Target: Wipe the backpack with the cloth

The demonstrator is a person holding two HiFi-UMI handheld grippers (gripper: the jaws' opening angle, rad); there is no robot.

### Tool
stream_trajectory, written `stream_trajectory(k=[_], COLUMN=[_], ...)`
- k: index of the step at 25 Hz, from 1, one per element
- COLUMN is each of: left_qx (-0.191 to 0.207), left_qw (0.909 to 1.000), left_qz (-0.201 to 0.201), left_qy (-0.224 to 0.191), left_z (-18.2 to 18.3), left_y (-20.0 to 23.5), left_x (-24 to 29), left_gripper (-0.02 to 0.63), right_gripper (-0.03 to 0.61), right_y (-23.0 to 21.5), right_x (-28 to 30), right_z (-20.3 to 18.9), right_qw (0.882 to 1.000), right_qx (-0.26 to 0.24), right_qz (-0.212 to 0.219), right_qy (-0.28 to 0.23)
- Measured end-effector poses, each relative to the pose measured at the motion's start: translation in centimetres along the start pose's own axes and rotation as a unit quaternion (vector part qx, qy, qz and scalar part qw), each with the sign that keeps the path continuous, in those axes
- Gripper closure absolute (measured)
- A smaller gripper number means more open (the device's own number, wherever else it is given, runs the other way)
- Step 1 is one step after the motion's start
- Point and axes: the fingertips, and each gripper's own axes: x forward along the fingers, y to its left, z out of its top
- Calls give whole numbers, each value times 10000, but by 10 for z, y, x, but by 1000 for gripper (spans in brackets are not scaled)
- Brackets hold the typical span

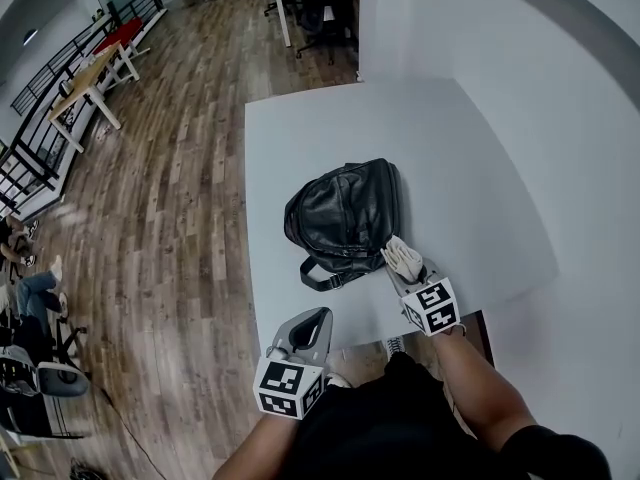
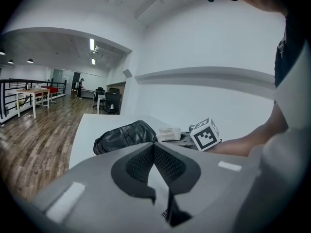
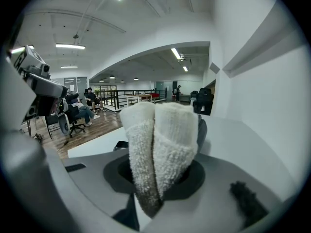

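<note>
Cloth [image 1: 400,255], white, folded, sat pinched in right tool [image 1: 408,271] at black backpack [image 1: 345,213] edge on tabletop [image 1: 450,158]; left tool [image 1: 308,328] pressed together, empty.

Operator: black short-sleeved top [image 1: 400,428] | left tool [image 1: 316,318]: grey pointed shell, ribbed black pads [image 2: 139,165] | right tool [image 1: 405,271]: grey | cubes [image 1: 290,386]: white, black square markers, one per tool

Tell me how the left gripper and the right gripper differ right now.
1. The right gripper is shut on a folded white cloth. The left gripper is shut on nothing.
2. The right gripper is at the near corner of the black backpack. The left gripper sits at the near edge of the table, apart from the backpack.
Shared: both point away from the person.
</note>
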Motion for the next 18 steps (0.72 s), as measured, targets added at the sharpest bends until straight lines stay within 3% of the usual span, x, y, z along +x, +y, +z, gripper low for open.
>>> stream_trajectory(k=[18], left_qx=[65], left_qw=[9998], left_qz=[28], left_qy=[-202], left_z=[-6], left_y=[20], left_x=[-52], left_gripper=[607], right_gripper=[486], right_y=[51], right_x=[2], right_z=[16], right_qw=[9998], right_qx=[-75], right_qz=[-53], right_qy=[-150])
